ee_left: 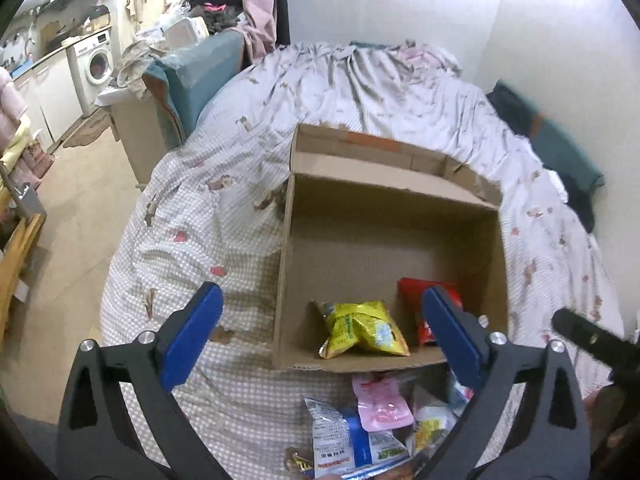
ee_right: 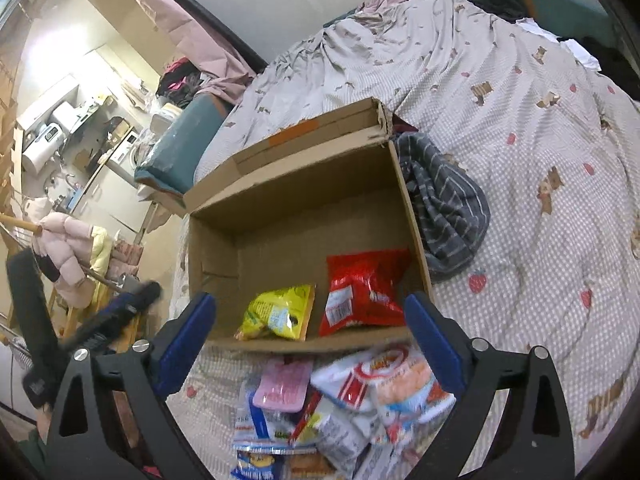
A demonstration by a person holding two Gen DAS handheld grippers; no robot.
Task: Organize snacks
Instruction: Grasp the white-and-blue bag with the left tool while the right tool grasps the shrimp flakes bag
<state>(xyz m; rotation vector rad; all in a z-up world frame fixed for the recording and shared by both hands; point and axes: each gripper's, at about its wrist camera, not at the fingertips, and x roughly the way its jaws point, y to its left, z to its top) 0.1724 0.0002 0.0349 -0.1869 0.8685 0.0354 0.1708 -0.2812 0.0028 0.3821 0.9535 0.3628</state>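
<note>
From the left wrist, the left gripper (ee_left: 322,326), black-framed with blue pads, stands spread wide with nothing between its fingers. Ahead of it an open brown cardboard box (ee_left: 492,240) sits on a bed covered by a white dotted quilt with strawberry and bear prints (ee_left: 192,240). Inside the box, at the wall nearest the gripper, a crinkled yellow snack bag (ee_left: 362,328) lies between the fingers' line of sight, and a red snack bag (ee_left: 416,296) lies beside it, partly hidden behind the right-side pad. Below the gripper, just outside the box's near wall, a loose pile of mixed snack packets (ee_left: 376,428) rests on the quilt, a pink pouch (ee_left: 382,404) on top. From the right wrist, the right gripper (ee_right: 310,340) is likewise spread wide and empty. The same box lies ahead (ee_right: 408,200), both bags side by side at its near wall, the pile beneath the fingers, and a grey striped cloth (ee_right: 448,208) touching the box's right side.
</note>
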